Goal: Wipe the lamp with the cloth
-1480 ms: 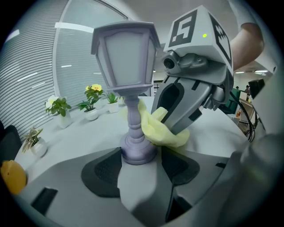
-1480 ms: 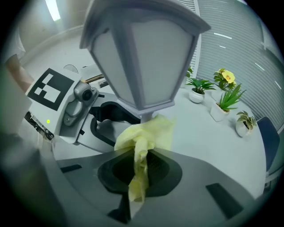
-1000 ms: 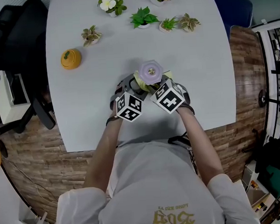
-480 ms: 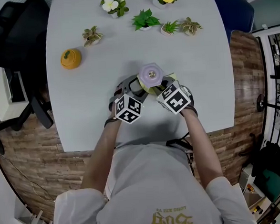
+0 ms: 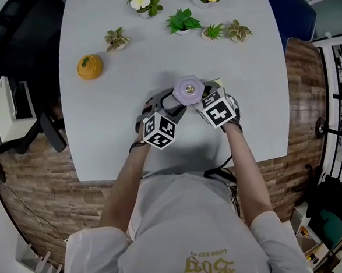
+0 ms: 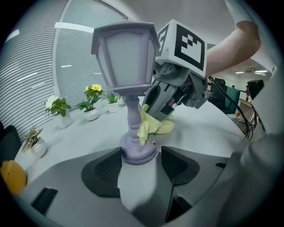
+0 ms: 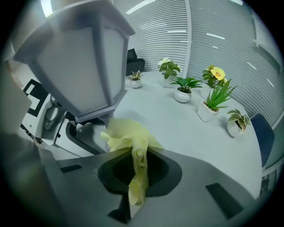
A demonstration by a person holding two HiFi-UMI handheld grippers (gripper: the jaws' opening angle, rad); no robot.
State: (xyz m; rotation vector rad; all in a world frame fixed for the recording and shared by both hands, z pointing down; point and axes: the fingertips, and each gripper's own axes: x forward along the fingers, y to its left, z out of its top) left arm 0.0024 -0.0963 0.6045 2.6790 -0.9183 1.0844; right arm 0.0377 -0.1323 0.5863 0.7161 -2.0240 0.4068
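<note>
While my left gripper (image 6: 140,160) clamps the lamp (image 6: 126,57) at its base, my right gripper (image 7: 135,162) pinches the cloth (image 7: 128,133) against the stem. Wipe looks partway done; shade probably left.

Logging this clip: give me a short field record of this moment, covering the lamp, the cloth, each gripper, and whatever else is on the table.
lamp: purple, lantern-shaped, upright on the grey table
cloth: yellow, bunched against the lamp's stem just above the base
left gripper: jaws on either side of the lamp's base, apparently clamping it
right gripper: shut on the cloth
other items: six small potted plants toward the far edge; an orange ornament at far left
</note>
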